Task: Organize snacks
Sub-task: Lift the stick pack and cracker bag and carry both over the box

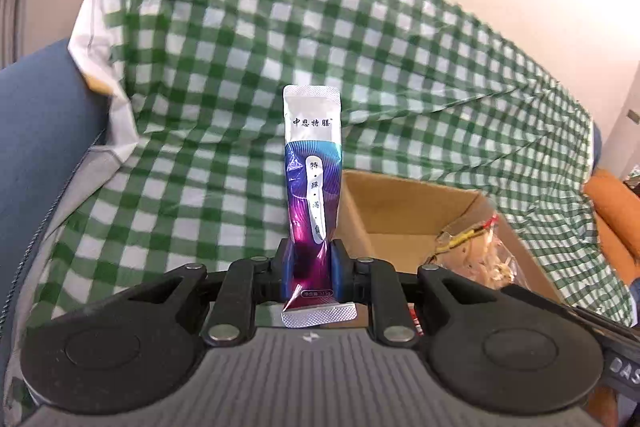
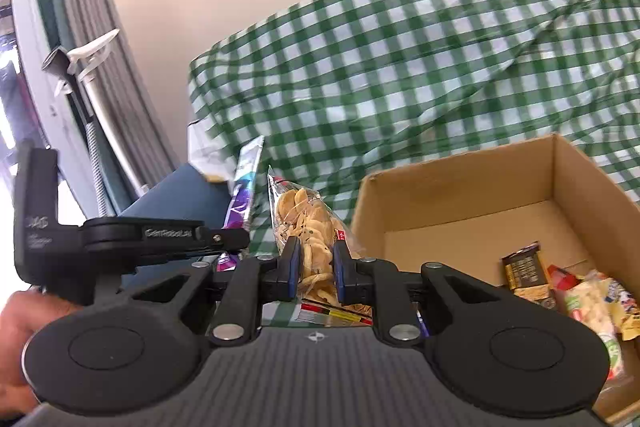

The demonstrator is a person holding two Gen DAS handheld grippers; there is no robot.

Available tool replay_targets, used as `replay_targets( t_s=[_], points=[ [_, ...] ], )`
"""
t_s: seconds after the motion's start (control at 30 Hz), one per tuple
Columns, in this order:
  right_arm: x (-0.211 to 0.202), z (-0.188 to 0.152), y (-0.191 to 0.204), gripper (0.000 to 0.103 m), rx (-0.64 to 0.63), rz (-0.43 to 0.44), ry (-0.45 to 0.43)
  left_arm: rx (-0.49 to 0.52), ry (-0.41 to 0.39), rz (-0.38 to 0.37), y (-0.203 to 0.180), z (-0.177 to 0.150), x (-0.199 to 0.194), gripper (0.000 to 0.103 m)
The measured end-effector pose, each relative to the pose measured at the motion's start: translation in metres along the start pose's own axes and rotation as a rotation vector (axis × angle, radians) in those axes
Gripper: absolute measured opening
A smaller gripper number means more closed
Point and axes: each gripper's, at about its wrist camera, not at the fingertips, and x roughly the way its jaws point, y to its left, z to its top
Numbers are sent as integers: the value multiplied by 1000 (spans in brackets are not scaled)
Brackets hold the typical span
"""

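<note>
- Our left gripper (image 1: 312,269) had its fingers (image 1: 285,267) pinched narrowly on the lower part of a tall purple-and-silver sachet (image 1: 312,167), which stood upright above them, its crimped bottom seal poking out below.
- Our right gripper (image 2: 314,267) was nearly closed on a clear bag of chips (image 2: 306,227), gripped low so that most of the bag rose above the fingers (image 2: 291,263).
- Both snacks hung in the air over the green checked cloth (image 1: 220,67), near the left wall of the open cardboard box (image 2: 472,195).
- The box already held a dark bar wrapper (image 2: 526,273) and other packets (image 2: 596,303) toward its right near corner; the far left floor looked bare.
- We judged the step in hand to be carrying each snack over the box rim and setting it down inside.
- To do that well, we thought it best to clear the left wall fully before lowering, and to let go only low in the box so the chips would not drop hard.
- We reckoned the two hands should go in one at a time, since they sat just beside each other.
- The sachet, being slim, would probably tip on release, so laying it flat seemed wiser.
</note>
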Motion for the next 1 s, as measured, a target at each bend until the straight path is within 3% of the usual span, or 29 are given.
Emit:
replay_targets(
  t_s=[0.2, 0.47, 1.0],
  points=[
    [-8, 3, -10, 18, 14, -101, -71, 23, -44, -65, -20, -3, -3, 21],
    [-18, 3, -10, 18, -87, -238, -149, 83, -67, -141, -55, -11, 2, 21],
    [-19, 3, -46, 18, -50, -479, -135, 235, -64, -193, -107, -31, 19, 21]
  ],
)
